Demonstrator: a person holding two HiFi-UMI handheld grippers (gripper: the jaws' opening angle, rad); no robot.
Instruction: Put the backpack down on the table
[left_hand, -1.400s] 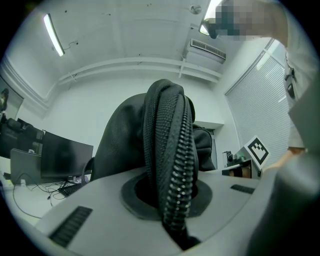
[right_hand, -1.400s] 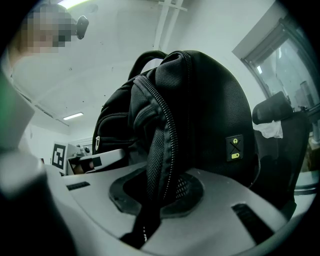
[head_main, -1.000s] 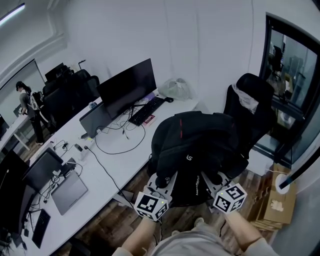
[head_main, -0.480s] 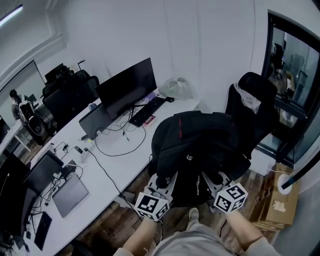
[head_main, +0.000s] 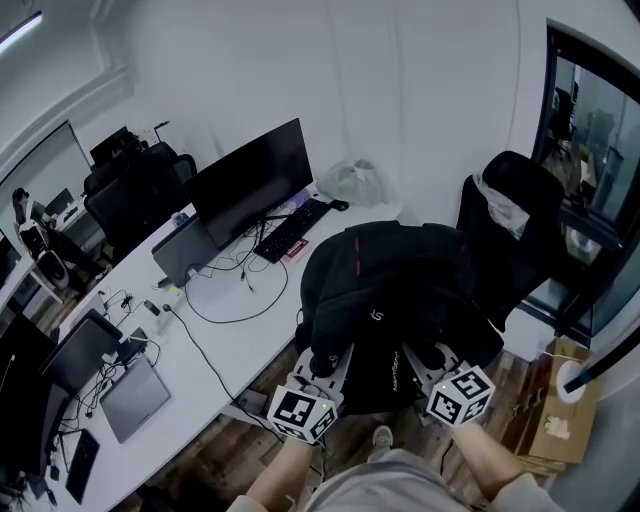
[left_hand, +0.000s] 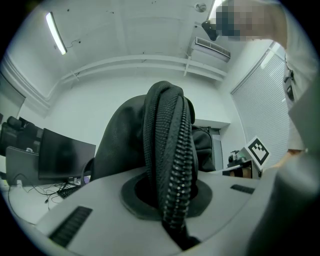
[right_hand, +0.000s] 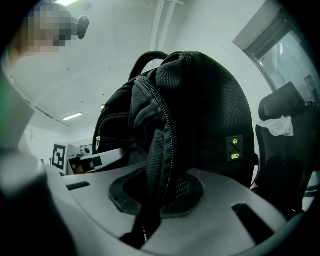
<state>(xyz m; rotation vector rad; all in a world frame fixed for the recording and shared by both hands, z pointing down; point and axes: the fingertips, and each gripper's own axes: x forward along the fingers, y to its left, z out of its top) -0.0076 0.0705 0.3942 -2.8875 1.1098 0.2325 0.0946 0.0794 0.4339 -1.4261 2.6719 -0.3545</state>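
Office interior, white-walled; a long white worktop (head_main: 250, 335) ran from lower left toward upper centre of the head view.

On the worktop: black monitor (head_main: 250, 178), keyboard (head_main: 292, 227) in front of it, crumpled plastic bag (head_main: 352, 183) at the far end, closed laptop (head_main: 135, 396) at lower left, loose cables between. Bare surface lay along the near edge below the keyboard, probably the only room for a bulky item.

Black backpack (head_main: 400, 285): centre of frame, carried in the air just beside the worktop's right edge and not yet resting on it. An office chair (head_main: 515, 215) stood behind it at right, and a cardboard box (head_main: 555, 425) sat on the floor at lower right.

Left hand-held gripper (head_main: 322, 363): jaws clamped on a zip-edged fold of the backpack's lower left side.

Right hand-held gripper (head_main: 432, 356): jaws clamped on a mesh-backed, zip-edged fold at the lower right.

Both holds sat low and wide apart, apparently so that the load stayed level and upright.

Status, as judged: carrying stage, with setting down still to do.
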